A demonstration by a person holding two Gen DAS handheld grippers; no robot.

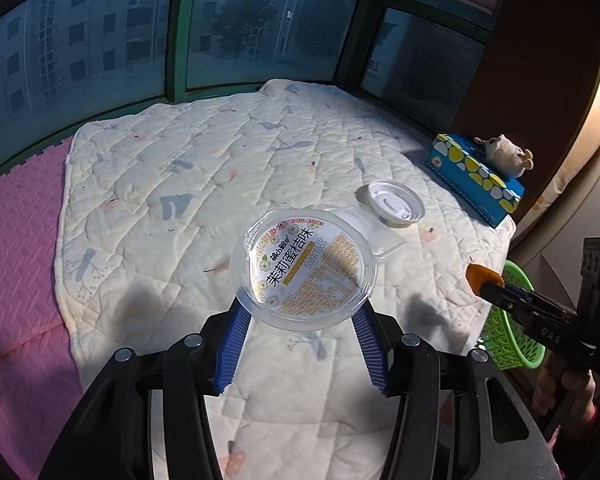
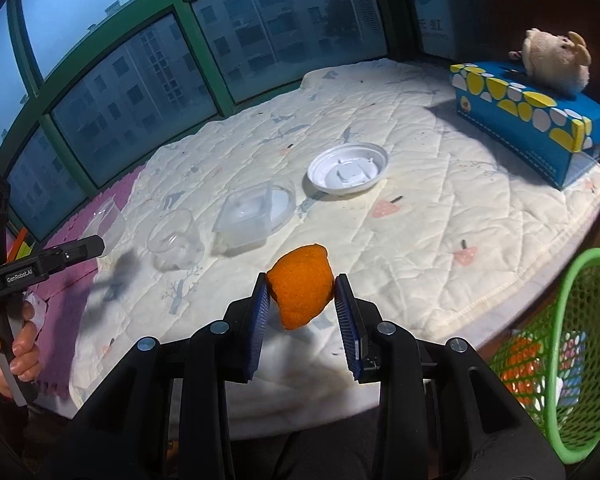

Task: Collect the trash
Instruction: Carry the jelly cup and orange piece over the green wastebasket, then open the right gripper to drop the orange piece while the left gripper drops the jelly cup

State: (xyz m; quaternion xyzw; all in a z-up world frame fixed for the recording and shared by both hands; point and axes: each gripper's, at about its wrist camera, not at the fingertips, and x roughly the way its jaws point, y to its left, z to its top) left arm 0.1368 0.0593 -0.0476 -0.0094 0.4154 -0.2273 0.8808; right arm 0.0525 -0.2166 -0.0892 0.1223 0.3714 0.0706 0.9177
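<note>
My left gripper (image 1: pixel 302 310) is shut on a clear plastic cup (image 1: pixel 304 272) with a printed foil lid, lifted above the quilt (image 1: pixel 204 184). My right gripper (image 2: pixel 302 284) is shut on a piece of orange peel (image 2: pixel 300 292), also held above the quilt (image 2: pixel 440 216). On the quilt lie a white plastic lid (image 2: pixel 348 166), a clear square container (image 2: pixel 246 214) and a clear cup (image 2: pixel 176 240). A green mesh basket (image 2: pixel 572 356) at the bed's right edge holds orange peel and wrappers. The right wrist view shows the left gripper (image 2: pixel 80 246) at far left with its cup (image 2: pixel 108 222).
A blue tissue box (image 2: pixel 532 124) with a plush toy (image 2: pixel 556 60) on top stands at the quilt's far right. A pink mat (image 1: pixel 16 240) borders the quilt on the left. Green-framed windows (image 1: pixel 180 28) close off the far side. A hand (image 2: pixel 16 344) grips the left handle.
</note>
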